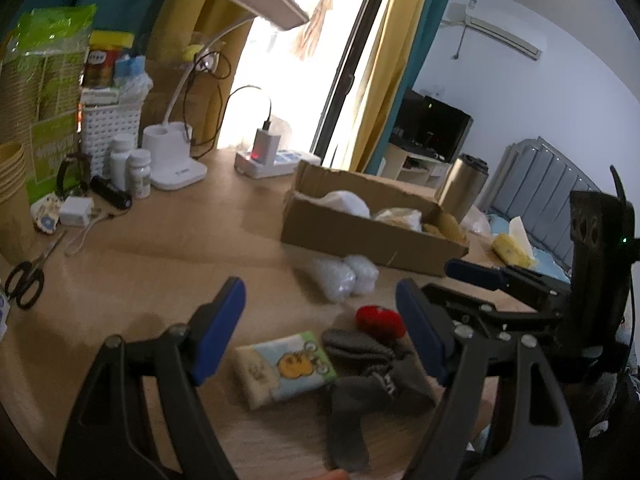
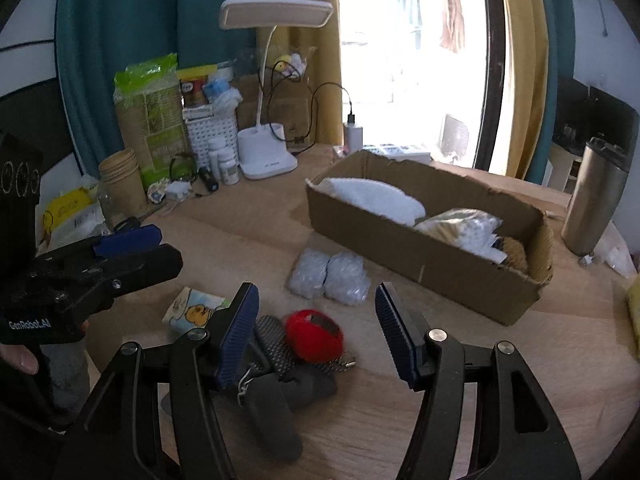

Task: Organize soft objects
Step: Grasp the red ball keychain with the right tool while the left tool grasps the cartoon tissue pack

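My left gripper is open and empty above a folded cartoon-print cloth and grey socks. A red knit ball lies just beyond the socks. My right gripper is open and empty, hovering over the red knit ball and the grey socks. The cartoon cloth lies to its left. A bubble-wrap bundle lies in front of the cardboard box, which holds white and beige soft items. The right gripper also shows in the left wrist view.
A desk lamp, pill bottles, a white basket, paper cups and a power strip crowd the table's back. Scissors lie at the left. A steel tumbler stands right of the box. A tissue pack sits beyond.
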The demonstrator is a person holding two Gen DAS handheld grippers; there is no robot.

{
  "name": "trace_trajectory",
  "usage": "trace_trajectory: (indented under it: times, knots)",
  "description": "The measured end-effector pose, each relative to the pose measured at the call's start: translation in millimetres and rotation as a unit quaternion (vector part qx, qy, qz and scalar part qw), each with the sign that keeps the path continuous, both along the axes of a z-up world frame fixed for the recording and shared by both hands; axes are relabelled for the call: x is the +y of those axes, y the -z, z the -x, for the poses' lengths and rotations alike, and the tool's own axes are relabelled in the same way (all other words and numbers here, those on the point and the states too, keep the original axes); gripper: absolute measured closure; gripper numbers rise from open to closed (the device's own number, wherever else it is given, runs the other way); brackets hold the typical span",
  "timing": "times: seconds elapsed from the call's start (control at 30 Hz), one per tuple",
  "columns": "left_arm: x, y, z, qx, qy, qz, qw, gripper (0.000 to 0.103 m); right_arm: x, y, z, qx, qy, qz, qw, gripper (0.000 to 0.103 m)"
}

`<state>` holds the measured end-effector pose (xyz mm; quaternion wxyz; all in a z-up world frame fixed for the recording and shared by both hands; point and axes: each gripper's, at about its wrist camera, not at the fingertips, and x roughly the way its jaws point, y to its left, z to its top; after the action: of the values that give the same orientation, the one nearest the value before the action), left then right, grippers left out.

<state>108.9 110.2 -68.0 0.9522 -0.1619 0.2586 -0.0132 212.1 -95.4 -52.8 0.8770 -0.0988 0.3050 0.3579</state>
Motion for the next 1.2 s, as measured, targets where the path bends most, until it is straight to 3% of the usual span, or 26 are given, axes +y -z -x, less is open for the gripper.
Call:
trace_trajectory:
  times: [0.5, 1.0, 1.2]
  knots:
    - [4, 47, -8, 0.076, -0.019, -0.015, 0.9968, 0.024, 15, 21, -11, 0.027, -0.008, 0.015, 1.0, 0.039]
    - [-12, 67, -31, 0.143, 0.003, -0.053, 0.9883, 0.024, 14, 38, -32, 0.072, 0.0, 0.008, 0.997, 0.039]
    - [-14, 69, -32, 0.148, 0.002, -0.058, 0.9873, 0.024, 15, 46, -36, 0.092, 0.0, 0.012, 0.996, 0.039]
